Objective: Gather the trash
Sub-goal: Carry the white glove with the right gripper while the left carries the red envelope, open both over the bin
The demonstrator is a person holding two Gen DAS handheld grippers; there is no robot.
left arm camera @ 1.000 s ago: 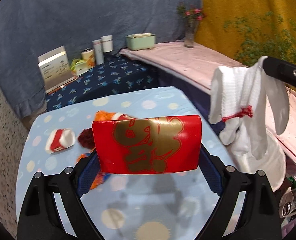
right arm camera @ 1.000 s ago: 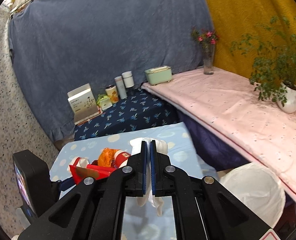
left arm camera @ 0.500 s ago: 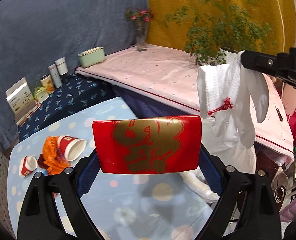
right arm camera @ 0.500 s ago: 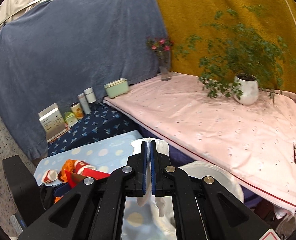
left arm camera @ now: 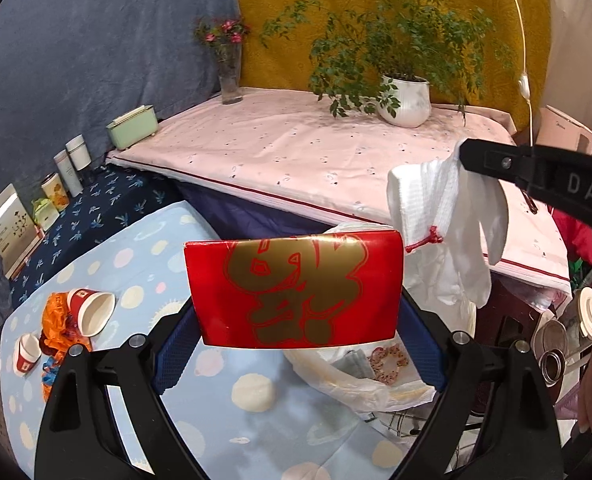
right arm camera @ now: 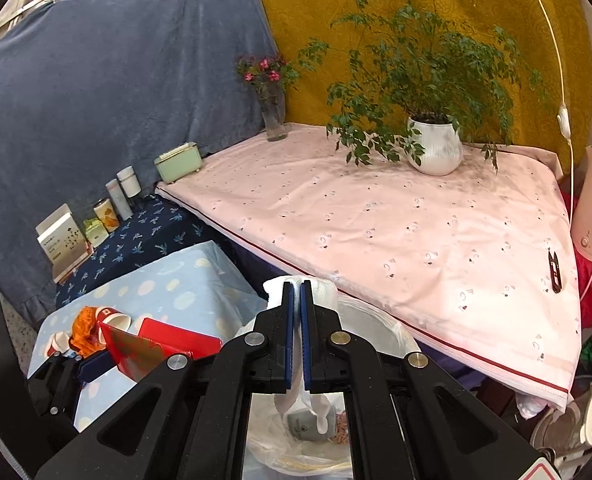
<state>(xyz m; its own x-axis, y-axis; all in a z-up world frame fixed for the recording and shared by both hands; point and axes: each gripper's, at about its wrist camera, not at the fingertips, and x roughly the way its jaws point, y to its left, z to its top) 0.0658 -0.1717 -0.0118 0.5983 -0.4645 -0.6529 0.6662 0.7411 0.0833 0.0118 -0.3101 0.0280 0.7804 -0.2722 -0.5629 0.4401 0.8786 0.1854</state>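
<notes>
trash in both tools: left tool (left arm camera: 296,344) clamps red-gold packet (left arm camera: 296,288) above the tabletop (left arm camera: 232,432) edge; right tool (right arm camera: 297,312) pinched tight on white cloth (left arm camera: 448,220), dangling over white-lined bin (left arm camera: 360,376). paper cups (left arm camera: 92,312) and orange wrapper (left arm camera: 56,320) lie on tabletop, far left.

We see a glossy red card packet with metallic gold print (left arm camera: 296,288), a white waffle-textured cloth glove (left arm camera: 440,216), a thin crinkled translucent plastic bin liner (left arm camera: 360,384), a matt pale-blue dotted fabric tablecloth (left arm camera: 256,432), and matt black plastic gripper fingers (left arm camera: 108,380).
</notes>
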